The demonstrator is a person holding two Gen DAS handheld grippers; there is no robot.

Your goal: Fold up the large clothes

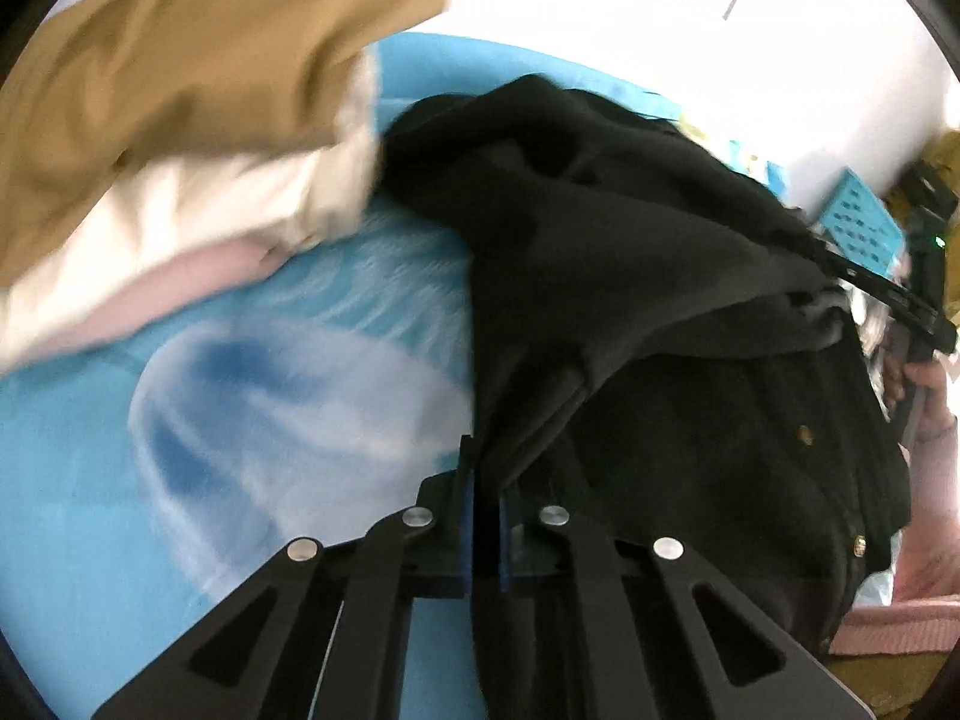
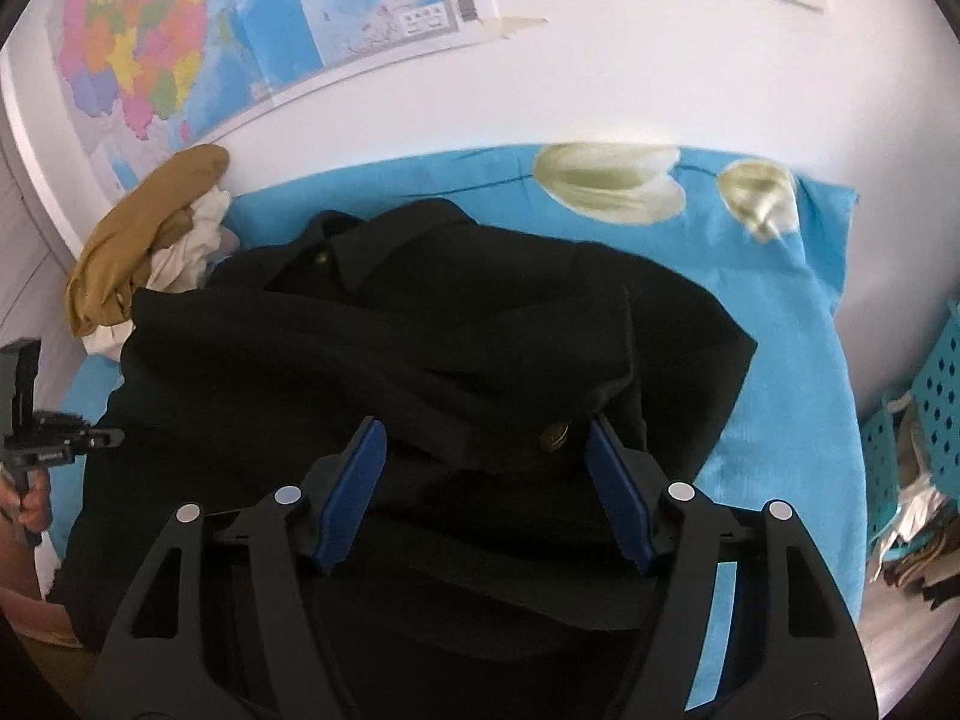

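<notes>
Both fisheye views bend straight lines toward a dark circular rim, and the wall map (image 2: 180,48) curves strongly at the upper left of the right wrist view. The left wrist view is motion-blurred across the tan garment (image 1: 180,60) and the blue printed sheet (image 1: 240,390), while the white wall (image 1: 750,60) at upper right is overexposed to flat glare. The right wrist view is evenly lit and sharper, yet the black jacket (image 2: 450,312) stays underexposed, its folds barely distinguishable.
</notes>
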